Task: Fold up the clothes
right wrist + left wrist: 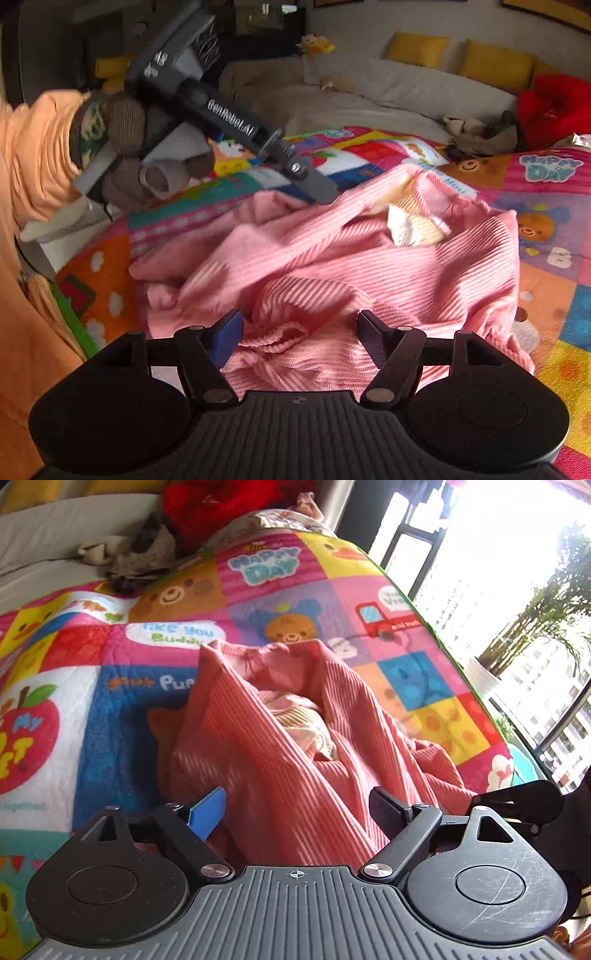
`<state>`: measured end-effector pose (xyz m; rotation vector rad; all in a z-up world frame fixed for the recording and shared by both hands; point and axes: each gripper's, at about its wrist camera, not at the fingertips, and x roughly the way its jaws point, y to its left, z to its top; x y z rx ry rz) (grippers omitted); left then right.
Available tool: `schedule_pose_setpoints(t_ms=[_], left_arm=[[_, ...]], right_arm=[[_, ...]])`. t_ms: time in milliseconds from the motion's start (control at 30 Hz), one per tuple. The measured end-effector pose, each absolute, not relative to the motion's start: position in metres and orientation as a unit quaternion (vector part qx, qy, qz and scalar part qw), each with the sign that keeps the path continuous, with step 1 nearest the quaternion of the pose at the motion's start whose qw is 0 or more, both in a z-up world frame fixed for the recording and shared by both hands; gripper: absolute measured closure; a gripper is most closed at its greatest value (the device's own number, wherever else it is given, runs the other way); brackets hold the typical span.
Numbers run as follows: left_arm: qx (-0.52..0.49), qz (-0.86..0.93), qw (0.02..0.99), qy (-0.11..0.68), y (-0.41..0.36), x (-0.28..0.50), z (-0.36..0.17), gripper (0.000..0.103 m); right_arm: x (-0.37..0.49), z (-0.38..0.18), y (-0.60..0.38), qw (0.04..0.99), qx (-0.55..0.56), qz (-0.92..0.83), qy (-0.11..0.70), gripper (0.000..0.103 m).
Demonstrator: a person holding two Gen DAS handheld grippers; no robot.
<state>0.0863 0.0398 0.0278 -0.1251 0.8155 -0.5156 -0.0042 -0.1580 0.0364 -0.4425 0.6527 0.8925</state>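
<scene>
A pink ribbed garment (295, 746) lies crumpled on a colourful patchwork play mat (110, 709). Its neck opening with a pale inner label (306, 727) faces up. My left gripper (297, 810) is open, its fingers either side of the near fabric. In the right wrist view the same garment (332, 266) lies bunched, label (410, 221) towards the far side. My right gripper (299, 332) is open just over a rumpled hem. The left gripper (317, 190) shows there too, held by a gloved hand, its tip at the garment's far left edge.
A grey sofa (369, 92) with yellow cushions (495, 66) and a red heap (554, 107) stands beyond the mat. Small brownish clothes (140, 554) lie at the mat's far edge. Bright windows (517, 590) are to the right. An orange sleeve (29, 177) is at the left.
</scene>
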Motion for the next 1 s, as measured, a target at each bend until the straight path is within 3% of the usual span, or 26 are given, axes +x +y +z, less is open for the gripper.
schedule_pose_setpoints(t_ms=[67,100,133,167,200,233,400,533,600,667,700,733,800,867,933,1000], left_arm=[[-0.040,-0.229,0.891,0.390,0.033,0.088,0.023,0.019],[-0.026,-0.219,0.895,0.388,0.030,0.090,0.021,0.033],[-0.014,-0.213,0.898,0.385,0.030,0.093,0.019,0.058],[-0.010,-0.210,0.899,0.385,0.032,0.096,0.018,0.068],[-0.012,-0.208,0.899,0.384,0.034,0.099,0.018,0.089],[-0.011,-0.203,0.904,0.377,0.040,0.102,0.022,0.096],[0.014,-0.124,0.941,0.315,0.085,0.126,0.050,0.102],[0.020,0.026,0.957,0.287,0.153,0.169,0.062,0.103],[-0.036,0.006,0.951,0.306,0.174,0.176,0.065,0.103],[-0.082,-0.036,0.944,0.317,0.181,0.176,0.069,0.095],[-0.080,-0.061,0.942,0.319,0.170,0.170,0.070,0.080],[-0.078,-0.085,0.940,0.321,0.159,0.164,0.071,0.058],[-0.055,-0.124,0.937,0.323,0.130,0.149,0.069,0.041],[-0.035,-0.140,0.931,0.336,0.110,0.142,0.064,0.038],[-0.022,-0.147,0.926,0.347,0.097,0.139,0.058,0.034],[-0.016,-0.151,0.923,0.354,0.090,0.140,0.052,0.033]], right_arm=[[0.004,0.043,-0.160,0.840,-0.216,0.400,0.295,0.095],[0.013,0.054,-0.167,0.852,-0.203,0.387,0.288,0.095],[0.024,0.066,-0.178,0.873,-0.196,0.355,0.271,0.095],[0.036,0.079,-0.190,0.894,-0.189,0.319,0.253,0.095],[0.048,0.092,-0.202,0.912,-0.183,0.282,0.234,0.096],[0.062,0.104,-0.217,0.932,-0.176,0.233,0.213,0.096],[0.118,0.126,-0.278,0.969,-0.140,0.091,0.184,0.096],[0.148,0.121,-0.292,0.972,-0.116,0.075,0.190,0.096],[0.160,0.123,-0.287,0.972,-0.110,0.080,0.191,0.096],[0.173,0.122,-0.281,0.970,-0.119,0.075,0.197,0.096],[0.181,0.119,-0.276,0.968,-0.133,0.066,0.202,0.096],[0.189,0.116,-0.272,0.965,-0.147,0.056,0.208,0.096],[0.205,0.102,-0.269,0.953,-0.194,0.016,0.233,0.094],[0.212,0.092,-0.270,0.946,-0.217,-0.028,0.239,0.093],[0.197,0.101,-0.267,0.954,-0.196,-0.023,0.226,0.078],[0.173,0.118,-0.261,0.965,-0.155,0.022,0.211,0.050]])
